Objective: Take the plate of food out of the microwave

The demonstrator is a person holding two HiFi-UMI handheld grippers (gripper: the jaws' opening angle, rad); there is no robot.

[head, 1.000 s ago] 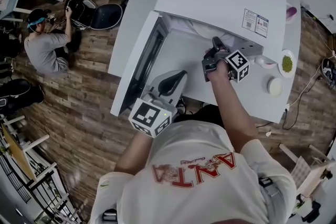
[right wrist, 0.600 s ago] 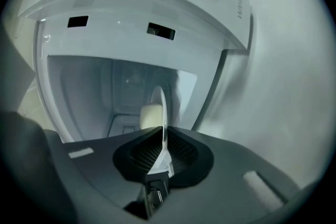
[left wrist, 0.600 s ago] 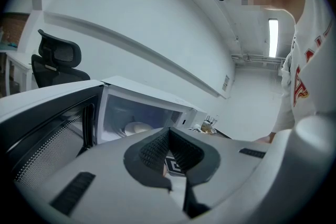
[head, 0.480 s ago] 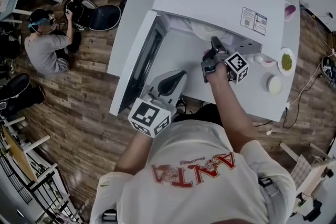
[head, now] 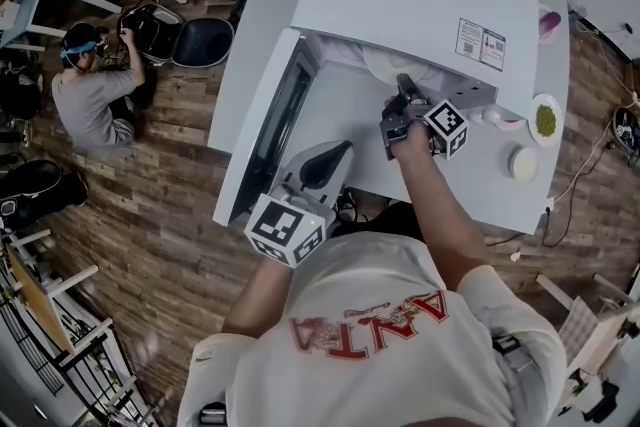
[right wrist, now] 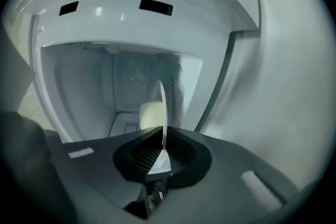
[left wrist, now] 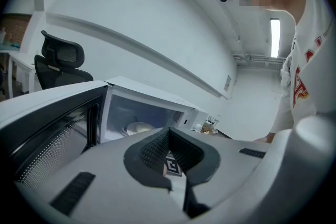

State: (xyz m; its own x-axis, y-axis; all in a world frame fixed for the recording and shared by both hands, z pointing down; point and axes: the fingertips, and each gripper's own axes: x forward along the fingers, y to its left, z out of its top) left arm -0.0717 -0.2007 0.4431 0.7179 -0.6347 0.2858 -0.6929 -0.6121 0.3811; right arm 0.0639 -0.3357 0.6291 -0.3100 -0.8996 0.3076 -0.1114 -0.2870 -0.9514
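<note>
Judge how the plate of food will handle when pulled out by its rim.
The plate looks thin and rigid, so it should stay stiff, but the right gripper, jaws closing on just its rim, may let it sag or swivel. The pale food looks loose on it and could slide if the plate tips.

One microwave (head: 420,0) with one door (head: 262,120), one table (head: 470,190), and one plate (right wrist: 163,107) carrying one pale lump of food (right wrist: 149,115). Two grippers: the left gripper (head: 325,163) and the right gripper (head: 405,93), whose jaws are closing with the plate's rim between them. Two small round dishes — one green-filled dish (head: 546,120) and one white dish (head: 523,163). Two people: one person holding the grippers (head: 370,335) and one seated person (head: 88,100) on the floor.
</note>
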